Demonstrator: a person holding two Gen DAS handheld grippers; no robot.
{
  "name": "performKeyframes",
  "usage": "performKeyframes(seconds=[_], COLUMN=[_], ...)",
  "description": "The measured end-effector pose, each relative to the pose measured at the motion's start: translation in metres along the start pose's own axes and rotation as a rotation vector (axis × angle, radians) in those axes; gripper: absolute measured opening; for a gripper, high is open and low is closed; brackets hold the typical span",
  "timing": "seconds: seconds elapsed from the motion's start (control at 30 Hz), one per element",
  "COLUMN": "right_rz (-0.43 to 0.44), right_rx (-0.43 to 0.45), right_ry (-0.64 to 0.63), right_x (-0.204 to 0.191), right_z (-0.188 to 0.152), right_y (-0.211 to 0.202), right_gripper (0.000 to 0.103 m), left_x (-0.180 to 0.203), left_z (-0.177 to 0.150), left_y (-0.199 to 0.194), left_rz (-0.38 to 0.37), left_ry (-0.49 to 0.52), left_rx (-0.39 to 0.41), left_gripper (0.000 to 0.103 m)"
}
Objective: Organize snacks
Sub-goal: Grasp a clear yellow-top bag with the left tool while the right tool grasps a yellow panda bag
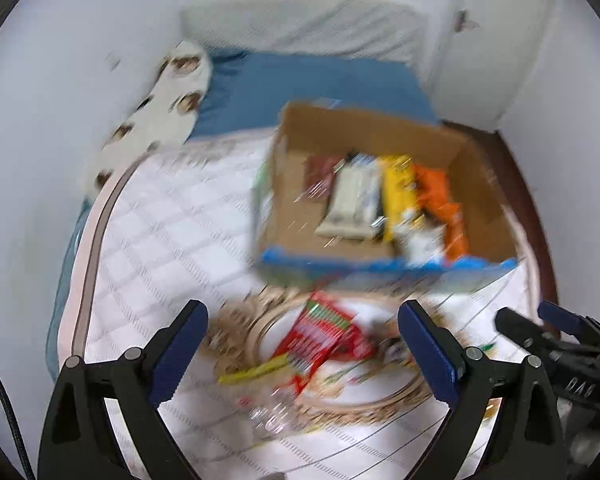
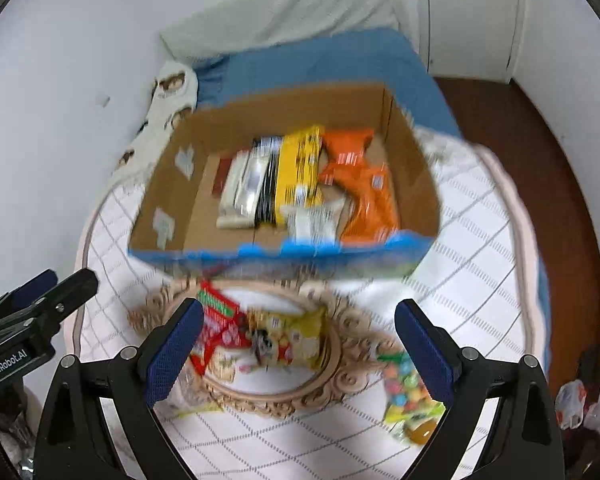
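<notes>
Both tongs, left tongs [image 1: 302, 344] and right tongs [image 2: 298, 344], are gaping wide, empty; red packet [image 1: 320, 332] is lying directly ahead of the left.

1. The cardboard box [image 2: 284, 184] sits on the quilted bed cover [image 2: 472, 240] toward its far edge, open on top; its left half shows bare floor, free to enter from above.
2. Snack packets [image 2: 300, 176] crowd the box's right half, up to the right wall.
3. The box's blue near wall [image 2: 280, 254] stands between the near items and the box interior.
4. The ornate round tray [image 2: 340, 360] lies just in front of the box, with packets heaped on it.
5. The candy bag [image 2: 410, 394] lies beside the tray's right rim.
6. Left of the box, the cover [image 1: 172, 216] is open.
</notes>
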State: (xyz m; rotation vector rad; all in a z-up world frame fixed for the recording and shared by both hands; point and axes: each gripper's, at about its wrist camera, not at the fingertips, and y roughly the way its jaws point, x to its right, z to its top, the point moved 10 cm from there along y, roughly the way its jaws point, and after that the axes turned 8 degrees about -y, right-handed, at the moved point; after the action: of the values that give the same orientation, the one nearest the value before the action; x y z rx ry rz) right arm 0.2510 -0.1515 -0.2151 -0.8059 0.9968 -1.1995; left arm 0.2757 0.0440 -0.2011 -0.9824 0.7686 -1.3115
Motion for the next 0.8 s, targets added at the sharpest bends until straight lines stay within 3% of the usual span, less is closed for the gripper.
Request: performKeyframes(seconds=[0.13,0.23,0.37,0.53,0.57,0.63,0.67,0.73,0.8], right_rz=[0.053,0.070,0.087,0.060,0.059,0.059,0.063,0.056,0.041], right_rx=[-0.095,-0.159,-0.219,-0.264,-0.272,-0.287,-0.283,-0.265,-0.247], right_ry=[0.026,0.042,0.068,0.053,0.054,0.053,0.053,0.048,0.032], right_x=[-0.007,-0.010,-0.014,-0.015,-0.015,-0.015,-0.015,-0.014,-0.013], right_z=[-0.030,-0.047,-0.059,-0.064,-0.066,-0.068,-0.069,-0.069,-0.068], right_y=[0.043,0.077,0.115,0.146,0.152,0.159,0.161,0.160,0.157], right_gripper=[0.098,0.098,0.098,0.098,0.098,0.096,0.086,0.068,0.065], left_x=[-0.047,-0.068,-0.069,-0.064,-0.064,-0.065,-0.066,-0.065,-0.065], left_z=[-0.055,-0.099,-0.137,-0.156,-0.156,-0.155,-0.158,-0.156,-0.153], left_y=[0.045,0.079,0.115,0.150,0.153,0.154,0.153,0.149,0.145], left_rz=[0.025,-0.006,-0.052,-0.050,-0.046,-0.028,-0.029,-0.020,-0.005], left_ry=[-0.111,-0.217,-0.308,-0.332,-0.335,-0.328,-0.315,-0.285,-0.266], left_rx=[-0.174,-0.325,-0.474,-0.543,-0.533,-0.509,-0.499,-0.483,-0.463], left_gripper=[0.098,0.098,0.097,0.095,0.079,0.061,0.049,0.043,0.042])
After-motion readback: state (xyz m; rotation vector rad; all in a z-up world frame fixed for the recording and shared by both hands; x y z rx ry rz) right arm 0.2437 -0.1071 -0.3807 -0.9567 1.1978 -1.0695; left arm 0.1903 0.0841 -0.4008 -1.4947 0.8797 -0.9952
